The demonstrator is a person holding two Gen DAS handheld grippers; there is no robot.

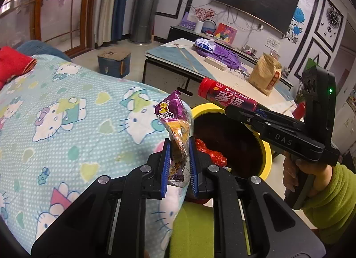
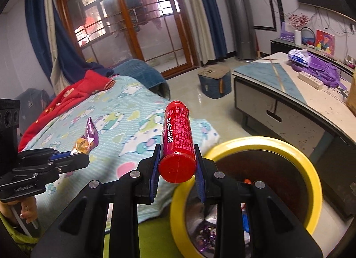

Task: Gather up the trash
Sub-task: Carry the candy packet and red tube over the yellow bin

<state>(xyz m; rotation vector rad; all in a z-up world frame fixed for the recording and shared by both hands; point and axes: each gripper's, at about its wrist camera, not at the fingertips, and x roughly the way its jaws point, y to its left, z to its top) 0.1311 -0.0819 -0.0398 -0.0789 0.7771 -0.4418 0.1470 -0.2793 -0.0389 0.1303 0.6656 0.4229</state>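
Note:
My left gripper point(image 1: 179, 147) is shut on a purple and gold snack wrapper point(image 1: 175, 124), held upright above the bed's edge, just left of the yellow-rimmed trash bin point(image 1: 267, 153). It shows in the right wrist view too point(image 2: 73, 154), with the wrapper point(image 2: 89, 139). My right gripper point(image 2: 176, 153) is shut on a red cylindrical tube point(image 2: 176, 138), held over the bin's left rim point(image 2: 311, 169). In the left wrist view the right gripper point(image 1: 235, 111) holds the tube point(image 1: 227, 97) above the bin. Red and purple wrappers lie inside the bin.
A bed with a Hello Kitty blanket point(image 1: 66, 113) lies to the left. A coffee table point(image 1: 178, 58) with a brown paper bag point(image 1: 264, 75), purple cloth and a power strip stands behind the bin. A blue stool point(image 2: 214, 82) sits on the floor.

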